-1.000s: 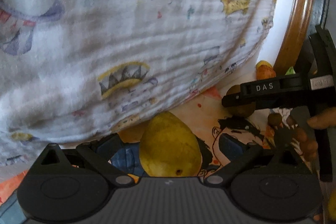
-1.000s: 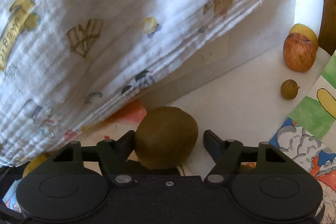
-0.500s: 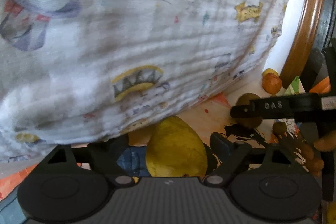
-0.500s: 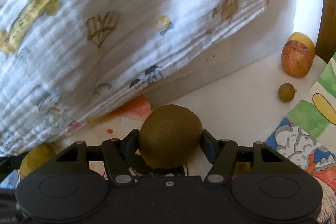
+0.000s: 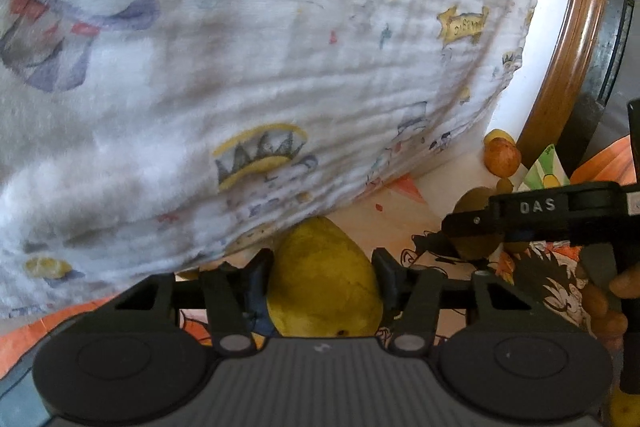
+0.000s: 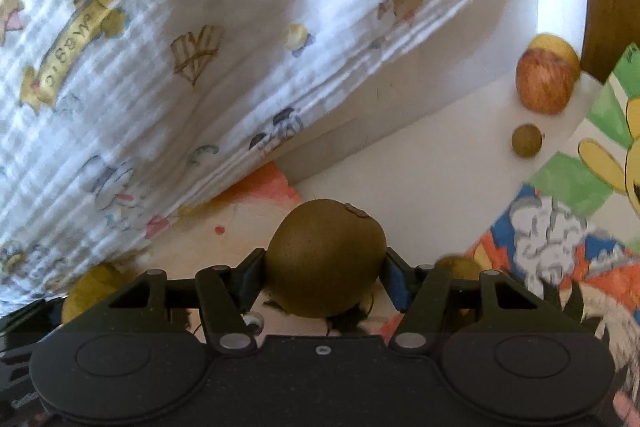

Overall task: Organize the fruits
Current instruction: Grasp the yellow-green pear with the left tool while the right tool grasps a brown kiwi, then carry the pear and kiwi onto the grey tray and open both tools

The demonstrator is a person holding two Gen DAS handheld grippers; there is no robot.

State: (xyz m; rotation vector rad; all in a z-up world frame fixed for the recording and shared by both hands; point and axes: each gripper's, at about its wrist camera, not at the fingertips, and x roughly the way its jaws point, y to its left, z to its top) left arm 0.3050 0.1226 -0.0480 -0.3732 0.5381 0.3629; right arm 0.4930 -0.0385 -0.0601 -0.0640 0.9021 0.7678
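A white printed muslin cloth (image 5: 256,75) covered the counter's far side. Your left tool (image 5: 323,283) was clenched on a yellow-green pear (image 5: 322,279) just below the cloth's hem; your right tool (image 6: 325,269) gripped a round brown kiwi (image 6: 325,259). A red apple (image 6: 544,83) sat near the counter's wooden edge (image 5: 568,39).

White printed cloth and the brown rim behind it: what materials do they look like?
Printed cloth: looks like soft crinkled cotton gauze, matte; fine parallel ridges show and the edge seems layered. Fibre cannot be confirmed.
Brown rim: looks like varnished wood, glossy; warm orange-brown with a bright highlight along its curve. It could be a wood-look finish.
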